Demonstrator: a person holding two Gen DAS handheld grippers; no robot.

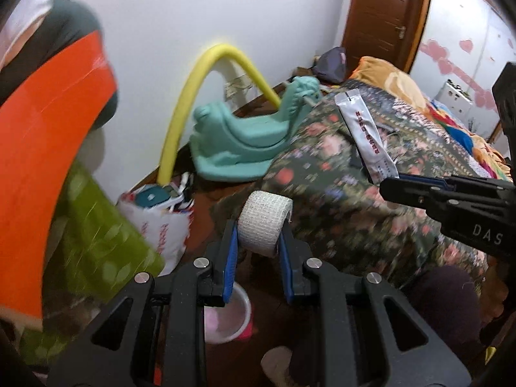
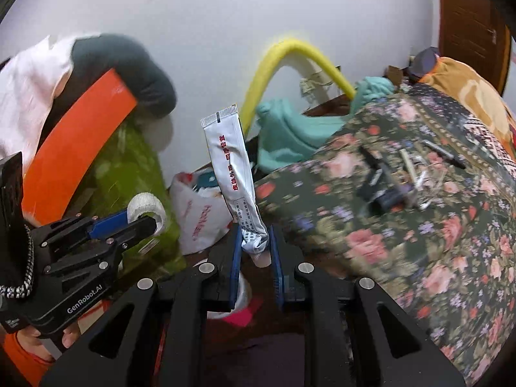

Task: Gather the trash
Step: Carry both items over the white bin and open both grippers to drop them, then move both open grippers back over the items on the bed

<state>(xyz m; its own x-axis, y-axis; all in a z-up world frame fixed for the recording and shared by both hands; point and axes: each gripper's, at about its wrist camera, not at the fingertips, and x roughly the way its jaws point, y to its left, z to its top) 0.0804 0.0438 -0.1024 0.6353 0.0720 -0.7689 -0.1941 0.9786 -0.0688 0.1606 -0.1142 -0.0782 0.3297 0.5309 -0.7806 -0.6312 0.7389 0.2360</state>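
My left gripper (image 1: 259,235) is shut on a white bandage roll (image 1: 264,222), held above the floor beside the bed; the roll also shows in the right wrist view (image 2: 145,208). My right gripper (image 2: 254,248) is shut on the cap end of a white squeezed tube (image 2: 232,174) with red lettering, which stands upright. The tube also shows in the left wrist view (image 1: 366,135), with the right gripper (image 1: 387,187) at its lower end. A pink and white bin (image 1: 225,316) sits on the floor below both grippers. Several small scraps and dark items (image 2: 396,180) lie on the floral bedspread.
The bed with a floral cover (image 2: 419,225) fills the right. A white plastic bag (image 2: 200,219), a teal plastic rocker (image 1: 245,138), a yellow foam tube (image 1: 193,93), and an orange and green pile (image 1: 48,161) stand at the left along the white wall.
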